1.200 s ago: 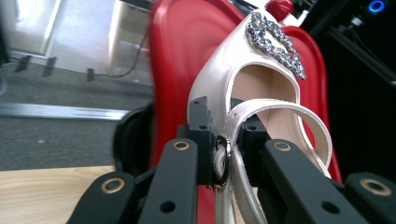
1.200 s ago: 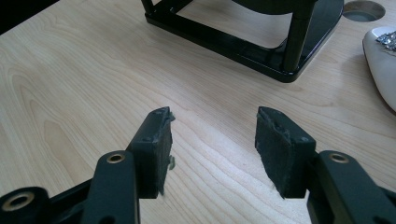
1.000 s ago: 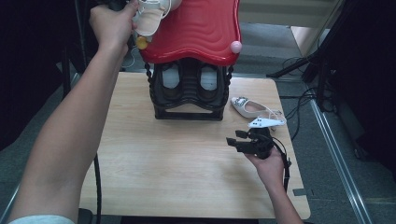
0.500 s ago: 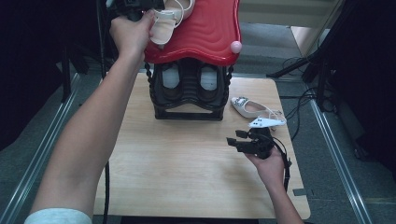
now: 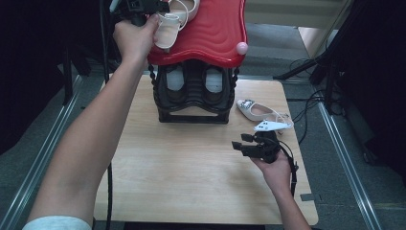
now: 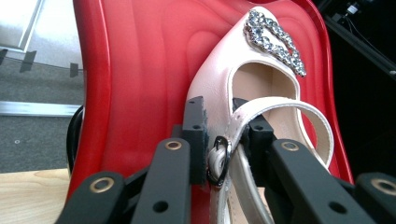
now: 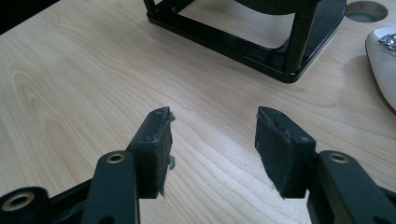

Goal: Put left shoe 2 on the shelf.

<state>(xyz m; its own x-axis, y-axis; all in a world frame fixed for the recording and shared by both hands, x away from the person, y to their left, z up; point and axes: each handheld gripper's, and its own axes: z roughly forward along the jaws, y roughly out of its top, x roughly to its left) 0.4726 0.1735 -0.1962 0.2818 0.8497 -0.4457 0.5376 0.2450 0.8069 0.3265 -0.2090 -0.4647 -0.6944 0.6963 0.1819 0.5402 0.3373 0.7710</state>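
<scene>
I count two cream shoes with glittery toe ornaments: one shoe (image 6: 261,102) lies on the glossy, ridged red top (image 6: 140,70) of the black rack (image 5: 191,103), its side pinched by my left tongs (image 6: 224,140), and the other shoe (image 5: 256,111) rests on the pale wood-grain tabletop (image 5: 191,167) beside the rack. My right tongs (image 7: 212,140) hover spread over bare wood, holding nothing.

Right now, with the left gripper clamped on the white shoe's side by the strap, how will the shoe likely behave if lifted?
The white shoe probably holds its shape: its upper looks moulded. The thin strap arches loose, so it may flop. The left gripper pinches one side wall near the buckle, so the jewelled toe may droop.
</scene>
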